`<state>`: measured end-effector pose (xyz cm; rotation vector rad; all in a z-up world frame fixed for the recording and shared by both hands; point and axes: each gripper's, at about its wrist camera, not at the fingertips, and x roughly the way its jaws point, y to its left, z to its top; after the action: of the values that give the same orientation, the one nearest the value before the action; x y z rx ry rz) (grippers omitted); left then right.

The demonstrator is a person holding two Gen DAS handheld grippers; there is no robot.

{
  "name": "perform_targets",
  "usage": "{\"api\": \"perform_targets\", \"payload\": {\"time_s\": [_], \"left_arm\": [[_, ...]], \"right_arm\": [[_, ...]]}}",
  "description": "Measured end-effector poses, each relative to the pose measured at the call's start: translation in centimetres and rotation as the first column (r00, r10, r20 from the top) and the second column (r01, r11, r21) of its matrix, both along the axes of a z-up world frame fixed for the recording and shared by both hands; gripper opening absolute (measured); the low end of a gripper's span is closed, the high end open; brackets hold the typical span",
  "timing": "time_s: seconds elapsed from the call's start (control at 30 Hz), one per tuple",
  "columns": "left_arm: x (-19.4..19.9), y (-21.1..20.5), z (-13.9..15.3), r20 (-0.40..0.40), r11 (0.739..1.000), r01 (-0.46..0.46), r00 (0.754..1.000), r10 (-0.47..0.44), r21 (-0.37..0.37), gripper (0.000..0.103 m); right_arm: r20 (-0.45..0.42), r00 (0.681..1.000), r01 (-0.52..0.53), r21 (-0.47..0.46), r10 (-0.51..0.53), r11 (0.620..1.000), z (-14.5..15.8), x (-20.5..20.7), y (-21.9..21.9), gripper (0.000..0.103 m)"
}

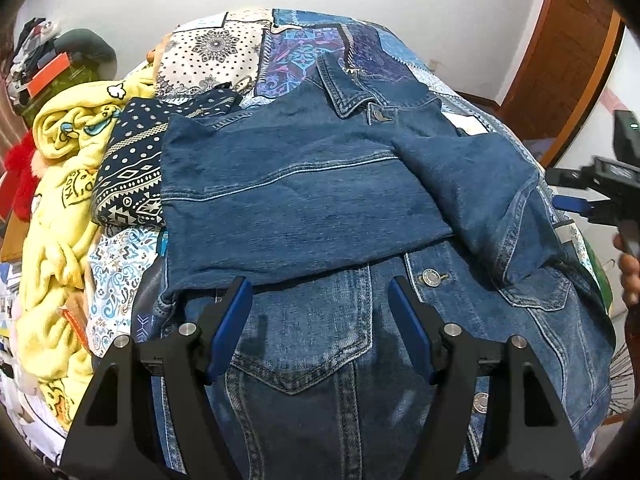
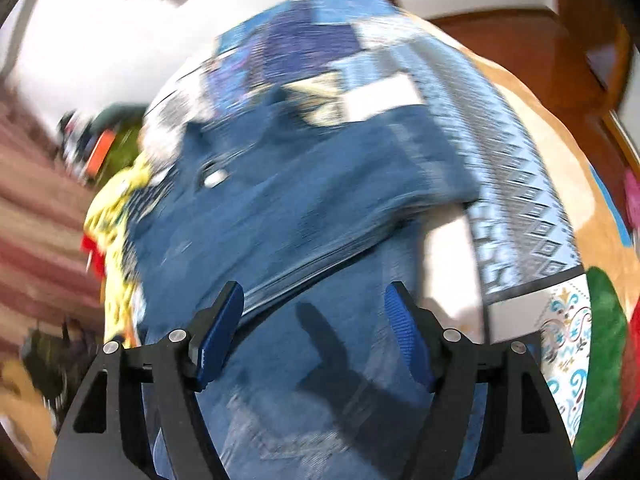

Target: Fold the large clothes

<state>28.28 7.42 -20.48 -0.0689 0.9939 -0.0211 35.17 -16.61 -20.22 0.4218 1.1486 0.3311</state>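
A blue denim jacket [image 1: 312,200] lies on the patchwork bed cover [image 1: 304,48], both sleeves folded across its body, collar at the far end. My left gripper [image 1: 320,292] is open and empty, just above the jacket's near chest pocket. My right gripper [image 2: 314,296] is open and empty above the jacket [image 2: 288,208] in its own blurred view. It also shows at the right edge of the left wrist view [image 1: 576,204], beside the jacket's right side.
A yellow printed blanket [image 1: 60,216] and a navy patterned cloth [image 1: 128,168] lie piled left of the jacket. Clutter sits at the far left. A wooden door [image 1: 560,40] stands at the back right. A green and red item [image 2: 604,344] lies at the bed's right edge.
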Motion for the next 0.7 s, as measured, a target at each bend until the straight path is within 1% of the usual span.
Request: {"api": "perform_targets", "payload": {"time_s": [0.13,0.27,0.3,0.33,0.4,0.43,0.5,0.53,0.63,0.7], "left_arm": [[0.3,0.1,-0.2,-0.009,1.0,-0.003,1.0,0.003,0.008,0.069],[0.6,0.4,-0.5,-0.018,1.0,-0.015,1.0,0.015,0.006,0.069],[0.7,0.5,-0.6,-0.02,1.0,-0.018,1.0,0.018,0.005,0.069],[0.8,0.6,-0.7,-0.022,1.0,-0.021,1.0,0.021,0.004,0.069],[0.8,0.8,-0.9,-0.026,1.0,-0.026,0.999,0.026,0.002,0.069],[0.9,1.0,-1.0,-0.028,1.0,-0.03,0.999,0.03,0.001,0.069],[0.9,1.2,-1.1,-0.03,0.999,-0.035,0.999,0.035,-0.003,0.069],[0.9,1.4,-1.2,-0.03,0.999,-0.037,0.999,0.037,-0.006,0.069],[0.7,1.7,-1.2,-0.03,0.999,-0.043,0.999,0.043,-0.011,0.069],[0.5,1.9,-1.1,-0.025,0.999,-0.047,0.999,0.046,-0.016,0.069]], "right_arm": [[-0.086,0.992,0.097,0.068,-0.091,0.993,-2.6,2.6,-1.9,0.07],[-0.097,0.986,0.146,0.098,-0.137,0.984,-4.0,4.2,-2.5,0.068],[-0.092,0.985,0.155,0.102,-0.146,0.983,-4.1,4.6,-2.4,0.062],[-0.089,0.984,0.161,0.11,-0.152,0.981,-4.2,4.9,-2.4,0.052],[-0.089,0.983,0.175,0.142,-0.163,0.974,-4.4,5.3,-2.5,0.041],[-0.087,0.981,0.186,0.147,-0.174,0.972,-4.3,5.4,-2.6,0.038],[-0.048,0.98,0.2,0.122,-0.195,0.972,-3.7,5.2,-2.4,0.031],[-0.019,0.98,0.199,0.096,-0.199,0.975,-3.2,5.1,-2.3,0.023],[0.095,0.978,0.185,0.004,-0.184,0.983,-0.6,4.4,-1.2,0.017],[0.151,0.974,0.171,-0.011,-0.167,0.985,0.7,4.3,-0.7,0.01]]}}
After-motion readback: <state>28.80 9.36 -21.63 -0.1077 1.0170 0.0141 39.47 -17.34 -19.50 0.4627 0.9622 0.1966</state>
